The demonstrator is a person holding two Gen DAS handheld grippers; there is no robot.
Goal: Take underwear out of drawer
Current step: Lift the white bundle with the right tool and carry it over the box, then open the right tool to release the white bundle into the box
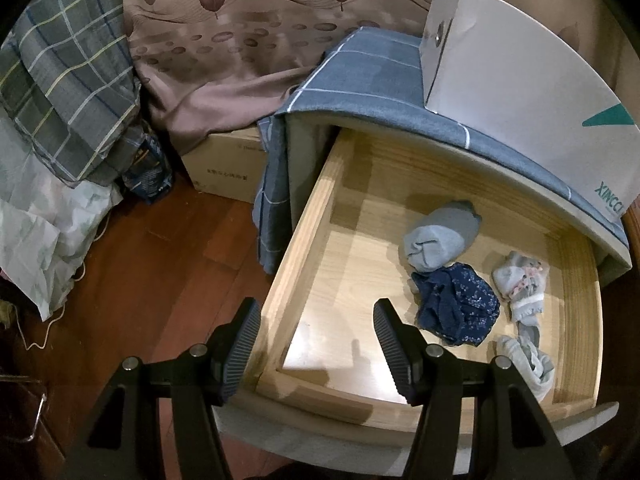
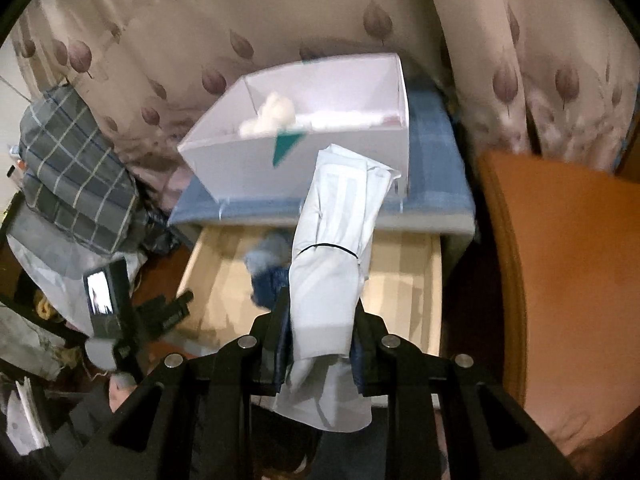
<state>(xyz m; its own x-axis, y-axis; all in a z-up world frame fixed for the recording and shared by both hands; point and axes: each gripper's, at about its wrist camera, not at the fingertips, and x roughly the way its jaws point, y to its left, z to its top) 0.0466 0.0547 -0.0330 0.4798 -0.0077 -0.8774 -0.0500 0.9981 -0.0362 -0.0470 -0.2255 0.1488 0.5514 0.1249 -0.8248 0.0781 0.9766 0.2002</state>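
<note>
Right gripper [image 2: 320,320] was clamped on a pale rolled underwear bundle [image 2: 332,248], long axis running up and away from the jaws, held above the open drawer [image 1: 316,216]. White box [image 2: 312,160] sat straight ahead on the cabinet top beyond the drawer's back edge. Left gripper [image 1: 316,344] hovered over the drawer's front-left corner, jaws apart, empty; navy piece [image 1: 456,304] lay nearest it.

Black claw [image 1: 316,344], ribbed pads, silver screws
</note>
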